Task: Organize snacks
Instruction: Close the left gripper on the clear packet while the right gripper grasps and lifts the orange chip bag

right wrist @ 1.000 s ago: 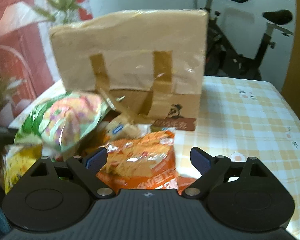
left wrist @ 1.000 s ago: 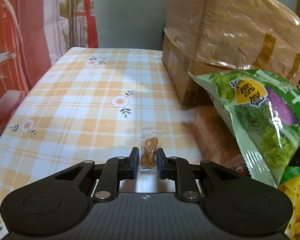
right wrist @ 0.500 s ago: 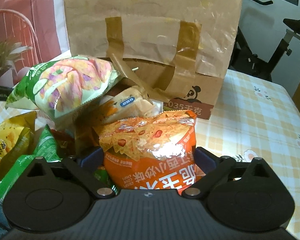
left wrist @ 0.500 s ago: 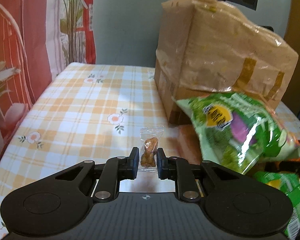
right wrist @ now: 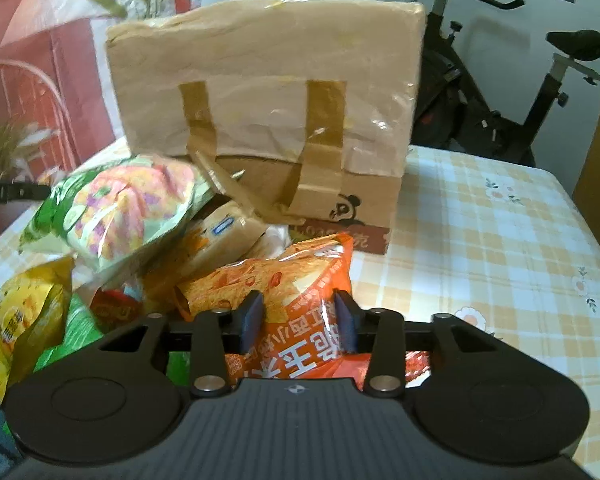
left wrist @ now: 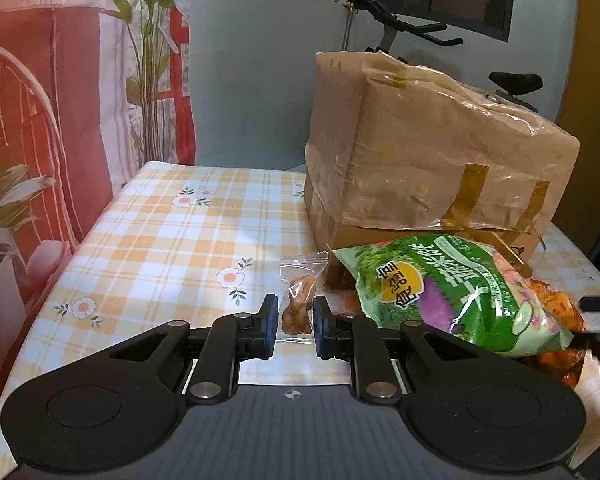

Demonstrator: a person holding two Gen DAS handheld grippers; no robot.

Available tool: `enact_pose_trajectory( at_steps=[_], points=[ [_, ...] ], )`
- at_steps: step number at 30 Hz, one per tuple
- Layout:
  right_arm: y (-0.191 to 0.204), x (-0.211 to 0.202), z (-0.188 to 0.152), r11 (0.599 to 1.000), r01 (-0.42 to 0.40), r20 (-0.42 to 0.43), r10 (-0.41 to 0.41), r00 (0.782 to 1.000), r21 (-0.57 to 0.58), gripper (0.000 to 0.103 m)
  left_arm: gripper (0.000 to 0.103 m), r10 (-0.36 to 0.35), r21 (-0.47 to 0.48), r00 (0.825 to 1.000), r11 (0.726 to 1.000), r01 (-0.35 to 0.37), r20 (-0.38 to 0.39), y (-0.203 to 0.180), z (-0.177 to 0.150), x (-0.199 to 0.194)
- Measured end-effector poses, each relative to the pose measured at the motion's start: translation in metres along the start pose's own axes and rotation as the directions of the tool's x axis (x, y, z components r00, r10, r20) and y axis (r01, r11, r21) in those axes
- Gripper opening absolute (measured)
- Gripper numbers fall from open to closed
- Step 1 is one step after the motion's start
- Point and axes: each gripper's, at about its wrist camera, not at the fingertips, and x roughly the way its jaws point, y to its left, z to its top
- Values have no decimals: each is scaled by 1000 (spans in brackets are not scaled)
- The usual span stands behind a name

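**Both grippers on snacks beside the taped box**

Landmark was the taped cardboard box [right wrist: 264,112] on the checked tablecloth [left wrist: 172,232].

Writing:
- Box: brown tape strips down the front, clear film over the top part, panda logo low on the front, red label strip beneath with digits that looked like "035" plus characters I couldn't read.
- Orange snack bag [right wrist: 296,304]: large white Chinese characters, upside down to the right wrist camera, not readable with confidence.
- Green bag [left wrist: 452,292]: yellow-orange oval badge with dark characters, white script beside it, printed purple and green veg. Unreadable at that angle.
- Yellow bag [right wrist: 24,316]: dark characters, too blurred.
- Pale packet [right wrist: 224,232] with a small blue label, text too small.

Task items:
- Left gripper [left wrist: 295,326] was nearly closed, pinching a small clear sachet [left wrist: 300,292] with a brown lumpy piece inside and a serrated top edge. Sachet sat in front of the box's left front corner, just left of the green bag, lifted off the cloth.
- Right gripper [right wrist: 299,322] jaws had just been closing, with the orange bag between them. Blue pads pressed into the crinkled foil on both sides. Bag sat directly in front of the box, top edge pointing at it.
- Green, yellow and pale packs were piled left of the orange bag, against the box front.
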Motion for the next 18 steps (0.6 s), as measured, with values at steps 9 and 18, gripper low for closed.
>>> enact_pose_trajectory(
  at_steps=[9,18],
  points=[
    [21,18,-22,978,35,-70,-50,996,-208,95,20,-15,-19,1000,1000,15,5,-2,0,-4],
    [0,30,-25,994,32,-54,-38,998,-106,80,20,-27,-43,999,999,29,32,-2,6,-10]
  ],
)
